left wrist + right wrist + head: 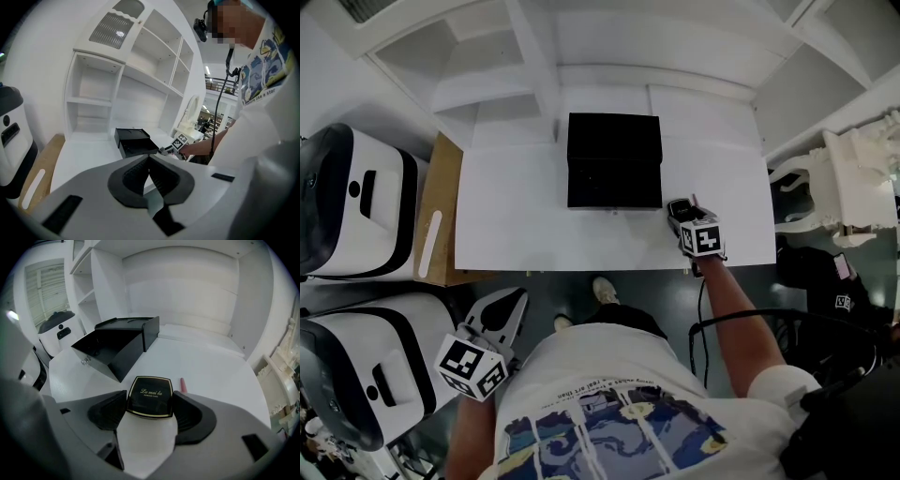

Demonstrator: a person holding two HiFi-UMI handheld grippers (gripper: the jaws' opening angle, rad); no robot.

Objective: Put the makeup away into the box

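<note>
Makeup in play is a black powder compact (150, 397), clamped between the jaws of the right gripper (682, 211). At far left stand two white-and-black machines (356, 202), with a wooden board (436, 211) beside the white table (516, 225). The left gripper (514, 298) hangs low, off the table's front edge, its jaws together on nothing. At the table's middle the black box (614, 159) stands open; its dark inside shows no contents that I can make out. Just right of it, near the front edge, is the held compact, and a pink stick (183, 385) lies on the table just beyond it. White shelving (609, 47) backs the table, and an ornate white chair (848, 187) stands at far right.
</note>
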